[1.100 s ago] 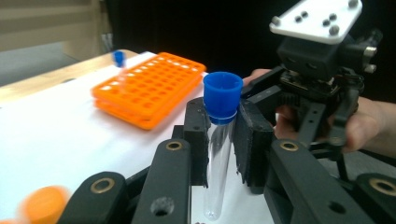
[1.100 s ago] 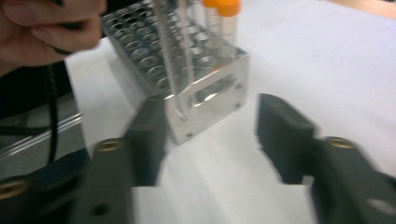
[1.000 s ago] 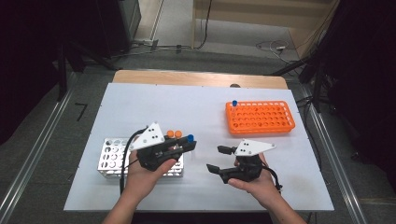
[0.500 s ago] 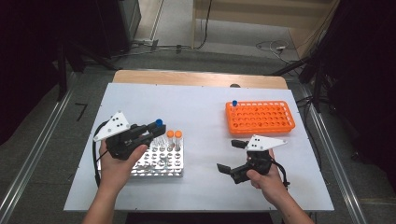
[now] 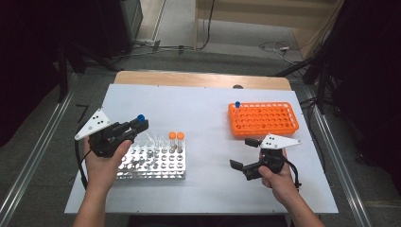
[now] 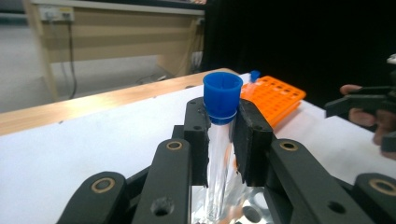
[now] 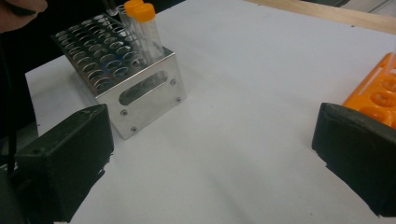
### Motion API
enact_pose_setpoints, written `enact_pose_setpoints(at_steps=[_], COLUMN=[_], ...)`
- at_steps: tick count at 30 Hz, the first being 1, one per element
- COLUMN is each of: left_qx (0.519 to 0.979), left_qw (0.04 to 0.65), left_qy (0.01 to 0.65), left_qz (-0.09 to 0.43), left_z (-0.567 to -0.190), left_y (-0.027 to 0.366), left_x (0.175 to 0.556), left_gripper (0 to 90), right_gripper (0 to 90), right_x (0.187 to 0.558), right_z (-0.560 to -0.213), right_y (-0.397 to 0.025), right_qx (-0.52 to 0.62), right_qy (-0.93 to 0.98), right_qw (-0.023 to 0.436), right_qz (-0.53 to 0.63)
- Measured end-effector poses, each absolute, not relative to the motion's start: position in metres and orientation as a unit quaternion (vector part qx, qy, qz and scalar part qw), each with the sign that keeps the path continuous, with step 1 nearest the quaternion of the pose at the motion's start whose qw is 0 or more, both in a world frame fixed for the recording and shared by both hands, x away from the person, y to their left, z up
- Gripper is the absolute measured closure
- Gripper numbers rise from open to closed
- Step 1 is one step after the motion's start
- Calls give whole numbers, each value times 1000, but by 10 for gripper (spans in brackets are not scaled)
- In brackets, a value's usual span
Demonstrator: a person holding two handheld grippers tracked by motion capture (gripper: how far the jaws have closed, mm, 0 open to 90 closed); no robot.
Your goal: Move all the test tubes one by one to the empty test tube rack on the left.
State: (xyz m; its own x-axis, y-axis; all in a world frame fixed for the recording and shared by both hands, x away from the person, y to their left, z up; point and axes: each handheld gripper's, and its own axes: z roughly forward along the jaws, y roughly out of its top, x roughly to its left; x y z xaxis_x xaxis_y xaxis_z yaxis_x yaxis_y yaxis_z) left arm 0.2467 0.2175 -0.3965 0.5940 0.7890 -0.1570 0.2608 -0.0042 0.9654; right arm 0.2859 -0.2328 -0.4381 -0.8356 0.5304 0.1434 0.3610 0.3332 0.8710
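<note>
Clearly, the left gripper [image 6: 219, 140] is clamped on a blue-capped tube [image 6: 219, 154] just below its cap, held above the metal rack [image 5: 156, 163] at eight o'clock on the table [image 5: 198, 104]. Light, clear and probably slippery and brittle, it wants a gentle pinch there. At four o'clock the right gripper [image 5: 248, 156] is spread wide, empty, near the orange rack [image 5: 265, 118].

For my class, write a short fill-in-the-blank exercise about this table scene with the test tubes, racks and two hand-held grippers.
1. The left gripper is shut on a clear tube with a ____ cap.
2. The two capped tubes standing in the metal rack have ____ caps.
3. The right gripper holds nothing and its jaws are ____.
4. The plastic rack is ____ in colour.

Missing words: blue; orange; open; orange
</note>
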Motion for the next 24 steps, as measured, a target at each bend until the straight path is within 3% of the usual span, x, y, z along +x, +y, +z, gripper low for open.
enact_pose_setpoints(at_steps=[24], left_qx=[678], left_qw=[561], left_qy=[415], left_qz=[232], left_z=[-420], left_y=[222], left_x=[255], left_gripper=[770], right_gripper=[0], right_x=[290], right_z=[-444], right_y=[-251], right_qx=[305], right_qy=[807], right_qw=[98], right_qz=[496])
